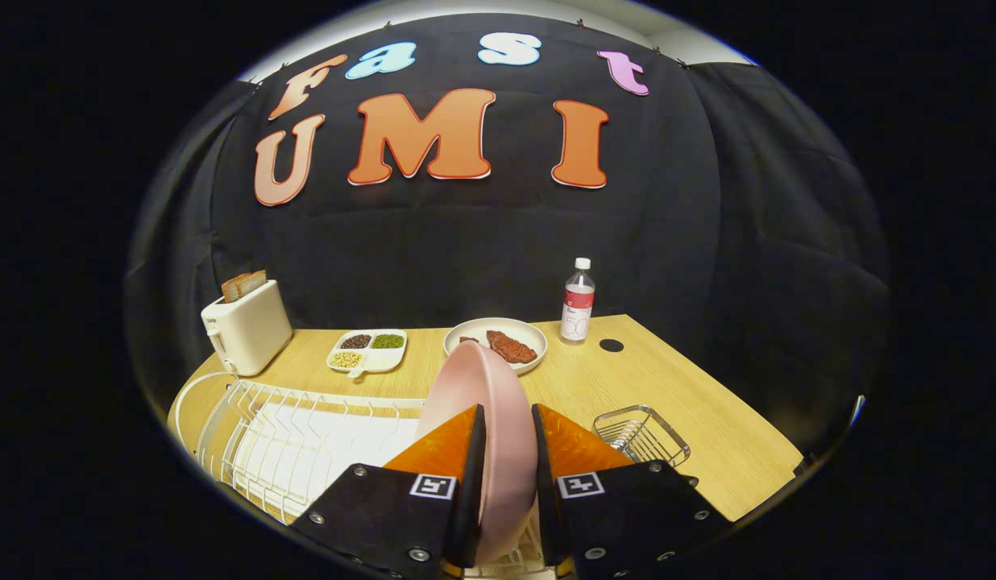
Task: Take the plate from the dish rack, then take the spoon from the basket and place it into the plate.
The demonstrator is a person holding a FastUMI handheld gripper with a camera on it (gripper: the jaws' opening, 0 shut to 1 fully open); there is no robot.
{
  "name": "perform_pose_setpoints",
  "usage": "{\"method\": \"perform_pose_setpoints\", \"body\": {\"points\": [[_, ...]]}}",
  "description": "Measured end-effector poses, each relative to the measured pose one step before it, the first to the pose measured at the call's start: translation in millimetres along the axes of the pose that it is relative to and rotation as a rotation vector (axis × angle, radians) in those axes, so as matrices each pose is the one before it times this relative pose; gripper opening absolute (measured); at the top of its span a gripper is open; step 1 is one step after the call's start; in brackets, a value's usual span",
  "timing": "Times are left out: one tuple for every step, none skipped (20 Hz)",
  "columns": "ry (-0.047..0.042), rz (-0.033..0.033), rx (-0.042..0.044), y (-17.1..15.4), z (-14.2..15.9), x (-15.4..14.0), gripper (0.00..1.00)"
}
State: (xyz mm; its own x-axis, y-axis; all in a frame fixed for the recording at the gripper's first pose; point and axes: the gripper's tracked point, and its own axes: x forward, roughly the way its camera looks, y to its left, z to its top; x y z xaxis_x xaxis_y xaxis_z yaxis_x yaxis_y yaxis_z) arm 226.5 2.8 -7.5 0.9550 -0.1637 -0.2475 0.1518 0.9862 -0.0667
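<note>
A pink plate (486, 403) stands on edge between my two orange fingers (446, 443), which press on it from both sides. My gripper (508, 451) is shut on the plate, just above the right end of the white wire dish rack (296, 435). To the right of the fingers a small wire basket (639, 431) sits on the wooden table (707, 419). Its contents are too small to make out, so I cannot tell a spoon in it.
Beyond the fingers stand a white toaster (246, 326) with bread, a divided white dish (367, 352) of beans, a white plate (495, 342) with a piece of meat, and a water bottle (578, 300). A dark round hole (611, 345) marks the tabletop near the bottle.
</note>
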Motion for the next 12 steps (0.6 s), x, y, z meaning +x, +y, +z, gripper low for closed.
{"method": "perform_pose_setpoints", "body": {"points": [[0.00249, -0.03041, -0.02232, -3.74, -0.29, -1.49, 0.3], [-0.00507, -0.01235, -0.00868, -0.31, 2.89, -0.94, 0.27], [-0.00489, -0.00578, -0.00652, 3.71, 2.92, -1.12, 0.25], [-0.00131, -0.00529, -0.00913, 1.83, 2.15, -0.79, 0.24], [-0.00693, -0.0079, -0.00872, 1.39, 2.51, -1.33, 0.23], [-0.00715, -0.00632, -0.01103, 2.07, 2.71, -1.23, 0.22], [-0.00578, -0.00716, -0.01329, 1.86, 2.81, -1.44, 0.21], [-0.00976, -0.0045, -0.01337, 1.76, 4.18, -1.75, 0.21], [-0.00854, -0.00691, -0.02142, 1.13, 2.67, -0.95, 0.2], [-0.01225, -0.00704, -0.01909, 0.48, 3.36, -1.57, 0.19], [-0.0117, -0.00828, -0.01422, -0.46, 5.28, -1.7, 0.19], [-0.011, -0.00664, -0.01103, -0.31, 5.01, -1.09, 0.19]]}}
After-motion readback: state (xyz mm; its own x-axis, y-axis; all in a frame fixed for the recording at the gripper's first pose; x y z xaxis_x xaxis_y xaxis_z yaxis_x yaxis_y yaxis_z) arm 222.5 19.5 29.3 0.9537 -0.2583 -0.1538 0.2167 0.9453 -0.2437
